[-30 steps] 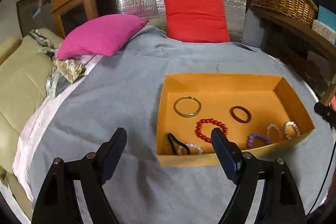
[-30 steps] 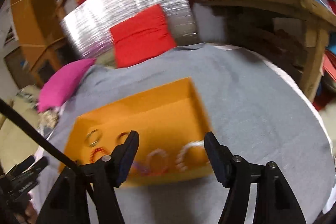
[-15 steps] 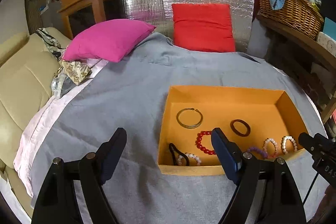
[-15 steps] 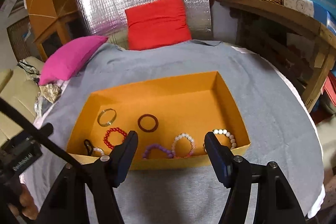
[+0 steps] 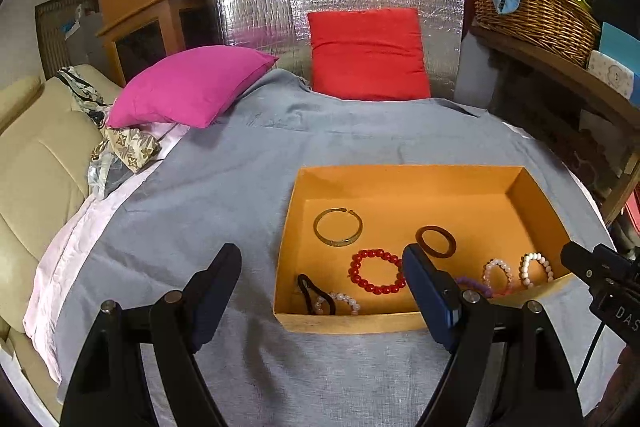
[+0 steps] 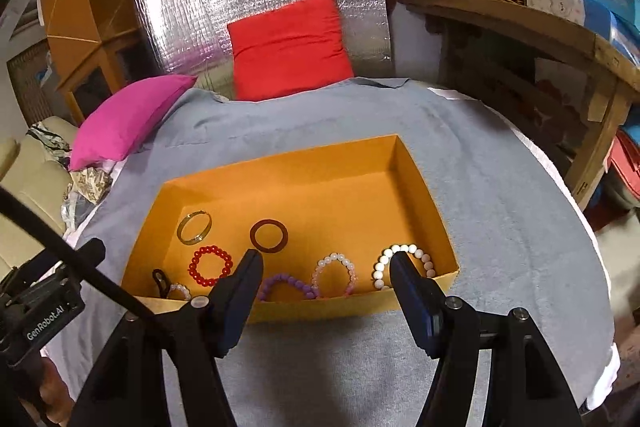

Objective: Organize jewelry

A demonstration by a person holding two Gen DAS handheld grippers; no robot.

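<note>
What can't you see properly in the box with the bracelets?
- Purple bracelet: left wrist view, mostly behind the left gripper's finger.
- Black hair tie and small pearl bracelet: right wrist view, bottoms cut off by the box's front wall.
- White bracelet: partly behind the right gripper's finger.

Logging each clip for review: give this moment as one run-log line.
left tool: open, empty | right tool: open, empty | orange box: seven bracelets plus black hair tie inside | stage: hovering before box
</note>
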